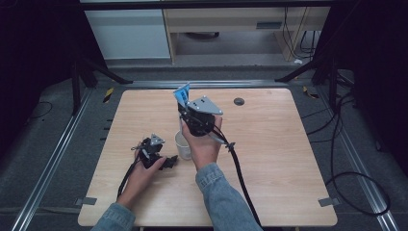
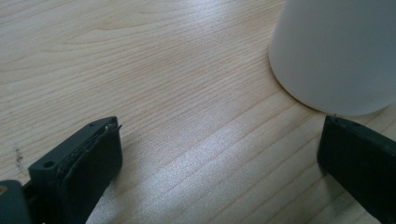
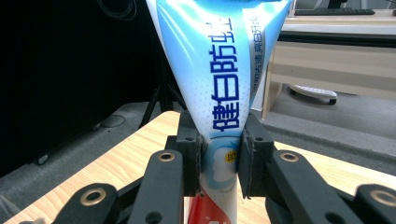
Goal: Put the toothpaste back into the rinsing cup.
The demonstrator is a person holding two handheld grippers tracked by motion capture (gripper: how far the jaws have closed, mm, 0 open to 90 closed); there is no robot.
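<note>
Right gripper [image 3: 219, 163] clamped on blue toothpaste tube [image 3: 219, 70] above white cup [image 1: 183, 144], contents unseen, left gripper [image 2: 219, 154] wide beside it

Your left gripper [image 2: 219, 154] sits low over the desk [image 2: 154, 79], looking along its two black jaws. The jaws stand wide apart, one at the lower left corner of the view, the other at the lower right edge. Nothing lies between them except bare pale wood, its grain running on a slant across the view. A white cup [image 2: 336, 51] stands upright on the desk in the upper right, seen only in its lower wall and base. Your right-hand jaw tip sits just beside the cup's base; contact cannot be told. A small dark speck marks the wood at the far left.
</note>
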